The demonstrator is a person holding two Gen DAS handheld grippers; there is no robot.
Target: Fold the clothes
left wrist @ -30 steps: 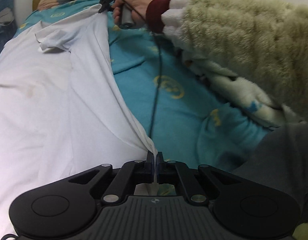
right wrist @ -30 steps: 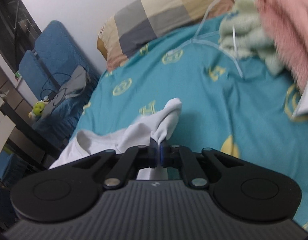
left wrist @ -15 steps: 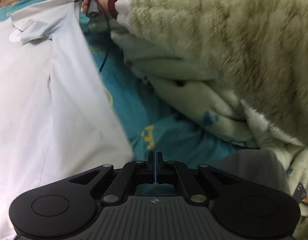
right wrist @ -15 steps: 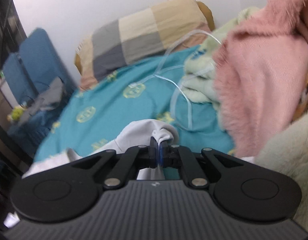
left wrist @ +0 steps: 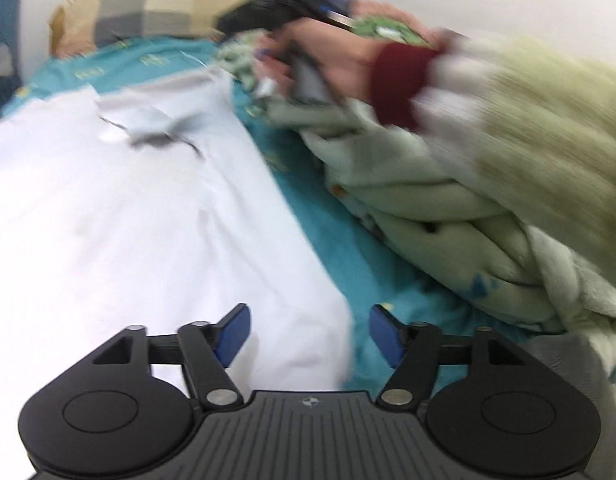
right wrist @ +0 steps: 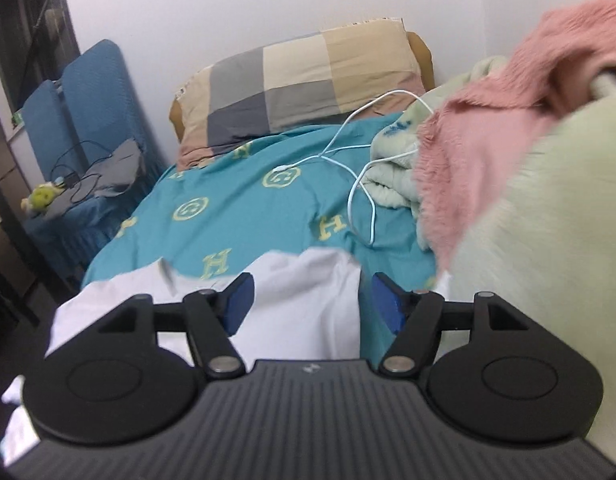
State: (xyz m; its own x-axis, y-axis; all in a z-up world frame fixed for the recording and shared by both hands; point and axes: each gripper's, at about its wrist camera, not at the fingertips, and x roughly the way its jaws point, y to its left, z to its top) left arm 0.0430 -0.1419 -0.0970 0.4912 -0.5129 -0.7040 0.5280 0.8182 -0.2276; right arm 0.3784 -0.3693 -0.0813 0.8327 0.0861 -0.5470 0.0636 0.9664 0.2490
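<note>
Ahead of my left gripper point(left wrist: 310, 334) the white shirt point(left wrist: 139, 216) lies flat on the teal sheet point(left wrist: 348, 248), so I can pass low over it. To its right, a bunched pale green blanket point(left wrist: 440, 208) and my fuzzy sleeve point(left wrist: 540, 128) close that side. From my right gripper point(right wrist: 312, 304), the sheet ahead is open up to the checked pillow point(right wrist: 303, 80), crossed only by a white cable point(right wrist: 360, 184); a pink fleece point(right wrist: 500, 128) blocks the right.

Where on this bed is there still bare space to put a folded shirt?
Bare sheet lies between the white shirt and the pillow. The right side is crowded: charging cable, pink blanket, green blanket.
</note>
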